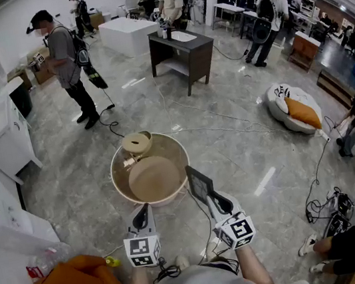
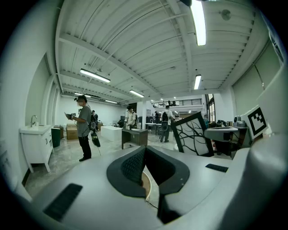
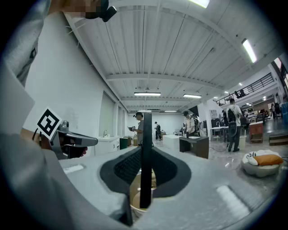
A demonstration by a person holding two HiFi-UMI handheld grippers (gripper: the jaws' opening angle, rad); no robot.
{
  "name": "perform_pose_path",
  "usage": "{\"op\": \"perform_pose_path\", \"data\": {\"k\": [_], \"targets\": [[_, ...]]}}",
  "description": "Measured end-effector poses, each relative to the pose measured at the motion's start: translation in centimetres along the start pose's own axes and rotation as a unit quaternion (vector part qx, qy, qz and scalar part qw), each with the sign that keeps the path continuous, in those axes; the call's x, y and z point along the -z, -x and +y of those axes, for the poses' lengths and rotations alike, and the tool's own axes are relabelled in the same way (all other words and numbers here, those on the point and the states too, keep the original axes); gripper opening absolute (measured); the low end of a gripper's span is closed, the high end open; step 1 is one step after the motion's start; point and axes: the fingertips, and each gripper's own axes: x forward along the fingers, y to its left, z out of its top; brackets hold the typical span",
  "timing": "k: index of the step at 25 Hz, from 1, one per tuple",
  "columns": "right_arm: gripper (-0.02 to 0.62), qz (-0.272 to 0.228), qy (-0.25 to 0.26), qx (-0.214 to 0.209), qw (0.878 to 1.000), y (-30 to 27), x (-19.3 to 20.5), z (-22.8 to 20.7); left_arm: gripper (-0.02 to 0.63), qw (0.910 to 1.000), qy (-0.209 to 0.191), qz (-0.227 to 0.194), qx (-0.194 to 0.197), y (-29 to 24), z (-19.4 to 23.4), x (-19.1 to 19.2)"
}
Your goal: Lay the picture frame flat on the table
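Marble-floored hall, people standing about. Head view: round table point(image 1: 117, 175) at centre; right gripper point(image 1: 211, 199) clamped on picture frame point(image 1: 199, 181), upright over near rim. Left gripper point(image 1: 142, 209) lower left of centre, pinched together, empty. Left gripper view: frame tilted, right of centre. Right gripper view: frame edge-on between jaws, centre. Step, judged: carrying frame to table. Next, probably: tip flat over bare tabletop, lower, release.

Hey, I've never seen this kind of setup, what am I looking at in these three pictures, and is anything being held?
A person holds two hand-operated clamps, called grippers. The head view looks down from a camera on their head. The other two views come from a camera on each gripper, looking along its jaws. The right gripper grips an upright picture frame by a round tan table, which carries a small round tan object. The left gripper is empty, jaws together.
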Motion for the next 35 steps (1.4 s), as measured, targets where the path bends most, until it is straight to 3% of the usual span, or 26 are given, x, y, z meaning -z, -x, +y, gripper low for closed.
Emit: {"op": "perform_pose_path", "data": {"k": [24,35], "targets": [[0.063,-0.016,0.005,-0.02,1.0,0.0,-1.1,5.8,0.017,0.9998,0.003,-0.008,-0.02,4.6,3.8,0.8],[0.063,0.001,-0.006,-0.072,0.997,-6.8,0.1,8.3,0.017,0.9976,0.011,0.005,-0.068,3.5,9.8,1.5]]}}
